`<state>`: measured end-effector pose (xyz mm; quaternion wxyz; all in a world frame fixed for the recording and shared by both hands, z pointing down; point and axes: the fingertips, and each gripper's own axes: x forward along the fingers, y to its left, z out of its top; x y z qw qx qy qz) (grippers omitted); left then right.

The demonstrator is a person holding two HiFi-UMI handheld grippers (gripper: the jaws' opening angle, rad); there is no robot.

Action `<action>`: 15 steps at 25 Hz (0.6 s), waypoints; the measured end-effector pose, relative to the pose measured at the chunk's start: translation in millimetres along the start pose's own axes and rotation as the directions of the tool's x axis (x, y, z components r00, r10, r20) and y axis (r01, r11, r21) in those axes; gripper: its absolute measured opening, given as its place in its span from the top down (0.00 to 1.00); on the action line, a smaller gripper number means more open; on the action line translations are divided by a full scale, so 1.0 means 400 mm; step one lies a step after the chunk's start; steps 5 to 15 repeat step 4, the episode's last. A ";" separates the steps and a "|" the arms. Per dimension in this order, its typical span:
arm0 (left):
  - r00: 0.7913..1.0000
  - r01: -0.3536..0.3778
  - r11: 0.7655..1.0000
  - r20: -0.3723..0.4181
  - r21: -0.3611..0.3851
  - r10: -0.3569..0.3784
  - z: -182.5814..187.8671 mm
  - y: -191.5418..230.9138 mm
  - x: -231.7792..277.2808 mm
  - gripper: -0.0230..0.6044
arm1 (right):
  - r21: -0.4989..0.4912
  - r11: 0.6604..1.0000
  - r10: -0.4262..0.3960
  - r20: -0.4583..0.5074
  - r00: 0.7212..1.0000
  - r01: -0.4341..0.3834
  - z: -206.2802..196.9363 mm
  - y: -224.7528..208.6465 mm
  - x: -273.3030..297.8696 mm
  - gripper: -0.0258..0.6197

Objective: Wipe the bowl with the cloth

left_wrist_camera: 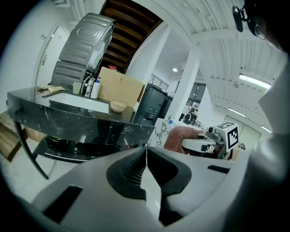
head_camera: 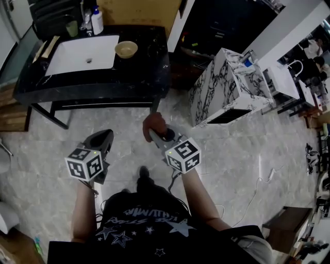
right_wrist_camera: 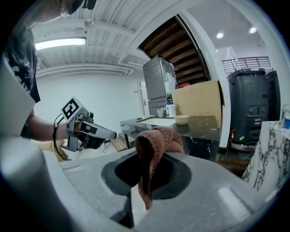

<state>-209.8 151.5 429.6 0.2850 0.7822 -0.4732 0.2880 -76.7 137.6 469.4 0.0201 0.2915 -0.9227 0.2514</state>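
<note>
Two grippers meet us in the head view, left gripper (head_camera: 101, 140) and right gripper (head_camera: 159, 135), with the bowl (head_camera: 126, 49) on the bench (head_camera: 149, 64) well ahead of their jaws. Our left gripper view shows jaws clenched, empty. Our right gripper view shows jaws grasping the cloth (right_wrist_camera: 156, 145).

A white basin (head_camera: 67, 59) is sitting in the black table (head_camera: 144, 67), a white bottle (head_camera: 97, 23) and a green cup (head_camera: 72, 28) standing behind it; a cardboard sheet (head_camera: 139, 10) is standing beyond the table; a marble-patterned cabinet (head_camera: 221, 87) is standing to its right.
</note>
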 end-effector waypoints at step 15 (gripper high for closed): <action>1.000 0.013 0.999 -0.011 -0.031 -0.013 -0.054 0.021 -0.092 0.94 | 0.015 1.000 0.013 -0.021 1.000 -0.012 -0.029 0.108 -0.008 0.89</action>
